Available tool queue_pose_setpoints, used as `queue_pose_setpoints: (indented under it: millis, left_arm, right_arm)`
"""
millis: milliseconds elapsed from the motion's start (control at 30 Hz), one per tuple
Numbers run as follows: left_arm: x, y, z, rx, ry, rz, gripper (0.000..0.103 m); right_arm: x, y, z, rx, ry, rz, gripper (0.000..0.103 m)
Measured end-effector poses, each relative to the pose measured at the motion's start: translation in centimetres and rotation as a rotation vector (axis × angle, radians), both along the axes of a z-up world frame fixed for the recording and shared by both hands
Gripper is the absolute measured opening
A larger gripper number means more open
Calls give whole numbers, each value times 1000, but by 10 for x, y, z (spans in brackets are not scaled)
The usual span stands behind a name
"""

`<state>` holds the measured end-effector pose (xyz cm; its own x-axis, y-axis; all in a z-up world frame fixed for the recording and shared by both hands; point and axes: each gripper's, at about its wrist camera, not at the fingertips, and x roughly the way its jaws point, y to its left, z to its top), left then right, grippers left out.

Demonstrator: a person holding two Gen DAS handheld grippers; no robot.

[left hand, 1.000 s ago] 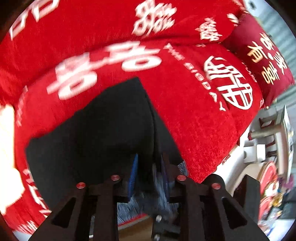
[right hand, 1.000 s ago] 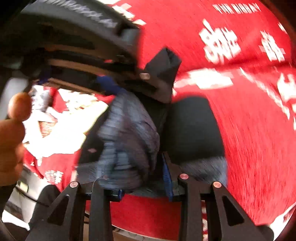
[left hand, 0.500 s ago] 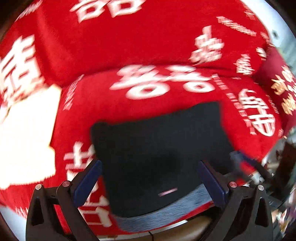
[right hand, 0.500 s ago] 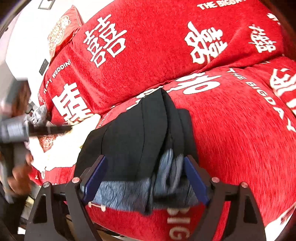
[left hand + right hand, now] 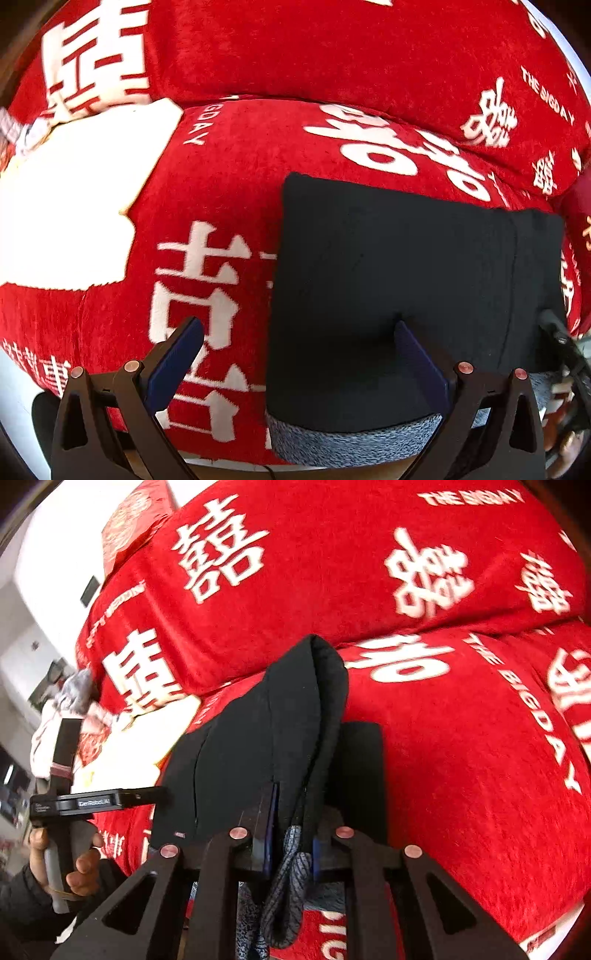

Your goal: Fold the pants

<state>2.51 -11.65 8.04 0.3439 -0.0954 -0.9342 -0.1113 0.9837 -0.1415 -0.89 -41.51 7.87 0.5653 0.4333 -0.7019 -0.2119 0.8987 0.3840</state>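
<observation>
Now the folded black pants [image 5: 406,280] lie on the red sofa [image 5: 240,155]. Left gripper [image 5: 295,354] jaws gape wide over the near-left edge, gripping nothing; right gripper [image 5: 291,845] jaws are closing on the grey waistband [image 5: 291,864].

Your right gripper [image 5: 290,834] is closing on the near end of the black pants [image 5: 258,734], with the grey knitted waistband [image 5: 291,878] bunched between its blue pads [image 5: 269,834]. From the pinch, the dark cloth rises in a tall fold that peaks toward the far side. The rest of the pants lies flat on the red sofa cover [image 5: 480,757], which carries large white characters and lettering. To the left, your left hand [image 5: 79,864] grips the handle of the other gripper [image 5: 92,803], held level and just beside the left edge of the pants. Beyond it sits a pale heap of cloth [image 5: 85,709] on the sofa.
</observation>
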Motion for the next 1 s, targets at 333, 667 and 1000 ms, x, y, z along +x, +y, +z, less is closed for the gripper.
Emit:
queue_pose_setpoints:
  millis: [333,667,1000]
  left_arm:
    - [5,-26,-13,83,15,-65,103]
    - [13,-21,-19,42,19,-53,103]
    - [26,-6,-32,-90,90,-26,103]
  right_arm:
    - [7,-7,27,-171,-71,-139,86]
    - [67,123,15,-387,-49,152,89]
    - [86,120,-8,-467,34,113,88]
